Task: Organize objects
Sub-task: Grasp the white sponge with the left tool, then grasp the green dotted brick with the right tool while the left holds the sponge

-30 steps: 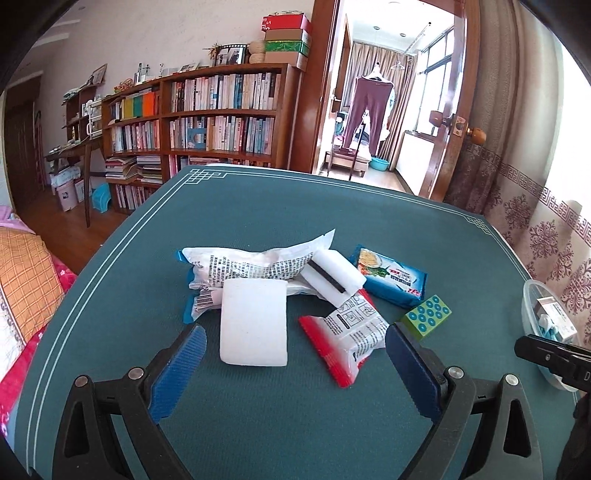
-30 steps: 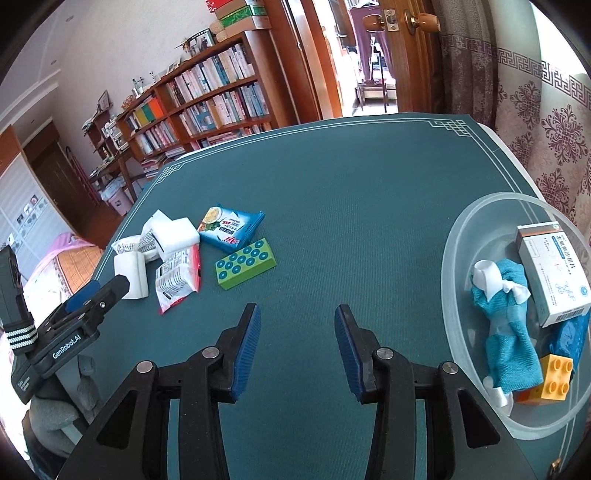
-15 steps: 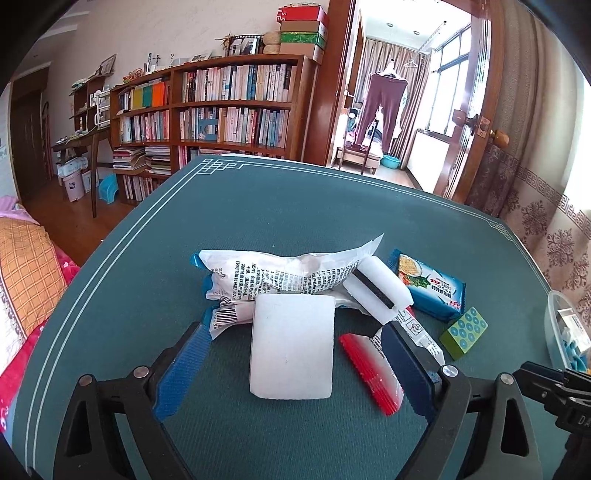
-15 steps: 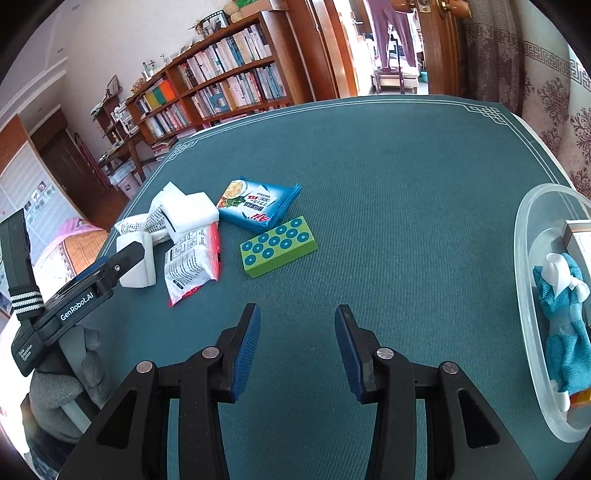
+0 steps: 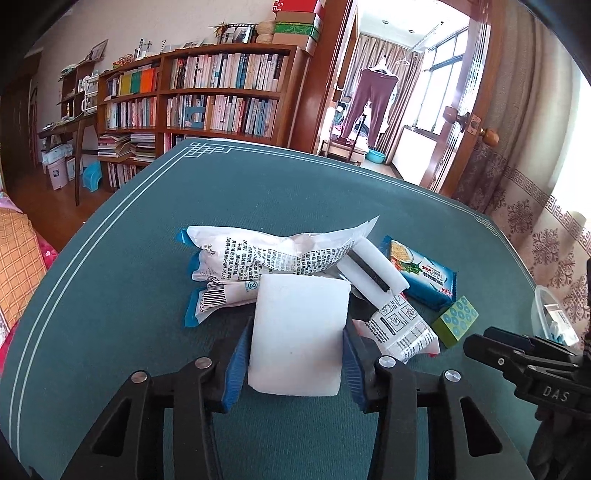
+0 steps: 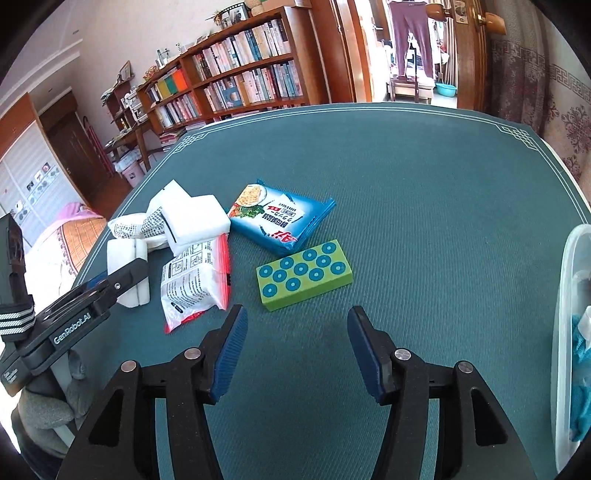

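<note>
Lying between the just-closed pads of the left gripper [image 5: 293, 354], gripped: the white sponge block [image 5: 299, 332].

Home, a lived-in room. Wooden bookshelf [image 5: 207, 96] packed with books at upper left, boxes [image 5: 295, 18] stacked on top. Open doorway, upper right: trousers [image 5: 373, 99] hanging to dry by a window. Patterned curtain [image 5: 535, 229] at right. Checked bedding [image 5: 18, 266] at left edge. Green felt counter [image 5: 295, 192] in the centre.
</note>
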Available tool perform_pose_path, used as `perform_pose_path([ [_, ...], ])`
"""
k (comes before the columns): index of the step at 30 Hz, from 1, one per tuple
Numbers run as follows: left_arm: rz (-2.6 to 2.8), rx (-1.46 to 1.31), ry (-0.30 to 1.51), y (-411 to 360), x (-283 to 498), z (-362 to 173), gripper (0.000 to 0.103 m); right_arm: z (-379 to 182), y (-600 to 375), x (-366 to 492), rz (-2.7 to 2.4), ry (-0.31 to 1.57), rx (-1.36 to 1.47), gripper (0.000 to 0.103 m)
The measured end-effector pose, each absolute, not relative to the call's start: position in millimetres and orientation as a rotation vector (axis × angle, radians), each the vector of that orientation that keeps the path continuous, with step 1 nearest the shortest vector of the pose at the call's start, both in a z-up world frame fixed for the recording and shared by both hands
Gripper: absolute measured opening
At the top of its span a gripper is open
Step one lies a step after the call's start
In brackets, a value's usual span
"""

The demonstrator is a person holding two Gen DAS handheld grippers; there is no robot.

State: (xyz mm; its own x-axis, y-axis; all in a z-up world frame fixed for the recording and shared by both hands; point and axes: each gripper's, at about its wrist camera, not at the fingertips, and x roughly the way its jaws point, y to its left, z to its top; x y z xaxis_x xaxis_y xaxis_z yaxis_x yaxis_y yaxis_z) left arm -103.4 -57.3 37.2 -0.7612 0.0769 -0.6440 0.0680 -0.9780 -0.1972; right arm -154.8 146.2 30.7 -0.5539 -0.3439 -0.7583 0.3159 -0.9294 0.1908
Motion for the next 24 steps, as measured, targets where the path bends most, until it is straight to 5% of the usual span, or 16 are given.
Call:
perform_pose_path([
  [14,2.95,-1.008,-0.335,-56.7,-96.2,44.2,0.048,20.2,114.8,-171.0,-2.548,0.14,1.185,0.058],
  [21,2.941,-1.003,-0.334,-55.7,-96.1,43.5,0.048,20.1,119.9,-160.8,-2.531,0.103,1.191,0.029],
  [24,2.939,-0.995,-0.341,-56.3,-95.3,44.9,0.048,19.9,132.1,-153.7,-2.507,0.06,1.204,0.028],
])
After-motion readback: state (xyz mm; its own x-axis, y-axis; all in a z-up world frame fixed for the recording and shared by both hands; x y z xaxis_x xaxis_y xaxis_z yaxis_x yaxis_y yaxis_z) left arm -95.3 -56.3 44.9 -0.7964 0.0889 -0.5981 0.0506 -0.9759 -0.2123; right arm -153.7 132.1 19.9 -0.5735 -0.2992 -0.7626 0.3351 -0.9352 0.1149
